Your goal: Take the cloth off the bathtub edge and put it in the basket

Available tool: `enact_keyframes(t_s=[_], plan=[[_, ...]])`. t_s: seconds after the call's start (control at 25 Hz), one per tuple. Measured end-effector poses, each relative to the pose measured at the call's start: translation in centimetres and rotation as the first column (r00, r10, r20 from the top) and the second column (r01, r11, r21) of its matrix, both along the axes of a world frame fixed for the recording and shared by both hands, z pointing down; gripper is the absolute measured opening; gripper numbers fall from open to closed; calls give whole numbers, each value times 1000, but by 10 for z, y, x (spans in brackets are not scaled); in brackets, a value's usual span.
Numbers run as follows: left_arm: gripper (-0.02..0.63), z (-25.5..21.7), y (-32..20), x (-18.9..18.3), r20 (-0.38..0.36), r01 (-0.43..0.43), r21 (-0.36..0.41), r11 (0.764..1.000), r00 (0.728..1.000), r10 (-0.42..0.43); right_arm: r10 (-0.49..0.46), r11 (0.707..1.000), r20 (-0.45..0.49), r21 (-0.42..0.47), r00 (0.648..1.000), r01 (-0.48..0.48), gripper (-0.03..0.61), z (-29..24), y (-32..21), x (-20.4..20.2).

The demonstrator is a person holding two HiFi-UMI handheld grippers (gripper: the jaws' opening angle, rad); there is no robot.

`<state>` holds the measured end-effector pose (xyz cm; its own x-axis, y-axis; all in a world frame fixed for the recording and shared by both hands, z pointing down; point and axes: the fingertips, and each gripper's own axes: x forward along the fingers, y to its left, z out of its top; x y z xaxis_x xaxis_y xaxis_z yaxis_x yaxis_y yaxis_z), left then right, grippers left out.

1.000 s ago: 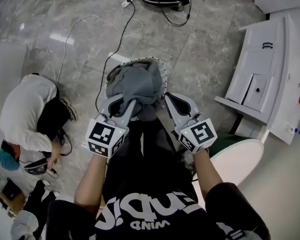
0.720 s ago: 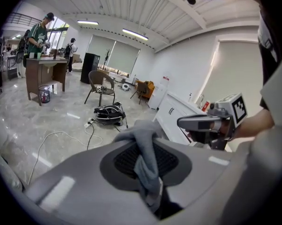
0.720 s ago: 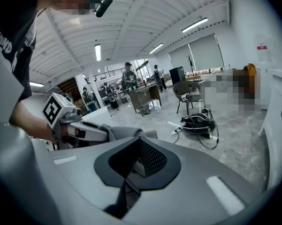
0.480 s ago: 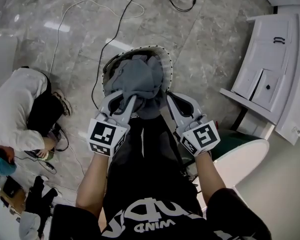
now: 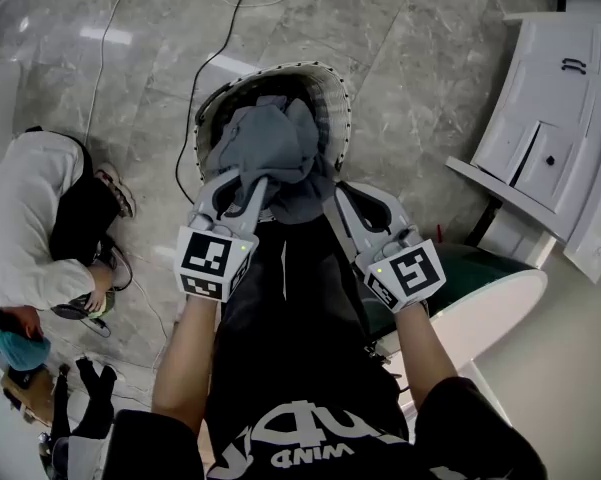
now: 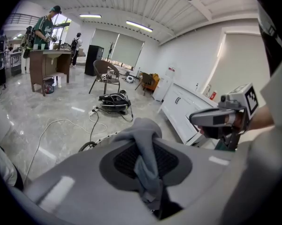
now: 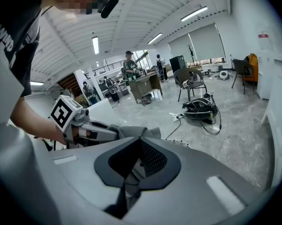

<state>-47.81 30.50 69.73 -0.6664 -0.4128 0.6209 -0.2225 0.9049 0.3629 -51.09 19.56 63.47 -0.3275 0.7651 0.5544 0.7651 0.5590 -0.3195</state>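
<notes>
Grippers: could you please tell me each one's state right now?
Left gripper: jaws shut on the grey cloth.
Right gripper: jaws shut, nothing between them.

Both forearms are reaching forward side by side, each hand holding its tool behind the marker cube. The left tongs point(image 5: 242, 190) are pinching a fold of cloth point(image 5: 270, 148) between closed jaws. The right tongs point(image 5: 348, 200), just beside them, are keeping their jaws together.

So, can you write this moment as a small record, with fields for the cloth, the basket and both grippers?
cloth: grey fabric cloth, bunched, over the basket's opening
basket: round white perforated basket, standing on the marble floor
left gripper: shut on the cloth
right gripper: shut, holding nothing, beside the cloth
task state: cloth not yet let go
</notes>
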Motion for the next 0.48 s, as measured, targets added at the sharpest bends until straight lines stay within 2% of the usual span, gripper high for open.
enact_keyframes(t_s=[0.36, 0.44, 0.48], plan=[[52, 17, -1, 13, -21, -4, -19, 1000, 1000, 3, 3, 1000, -8, 4, 1000, -3, 9, 6, -4, 12], [63, 22, -4, 17, -29, -8, -24, 1000, 1000, 7, -1, 1000, -16, 7, 1000, 1, 9, 9, -5, 18], [99, 26, -4, 19, -45, -8, -24, 1000, 999, 7, -2, 1000, -18, 9, 1000, 2, 9, 9, -6, 19]])
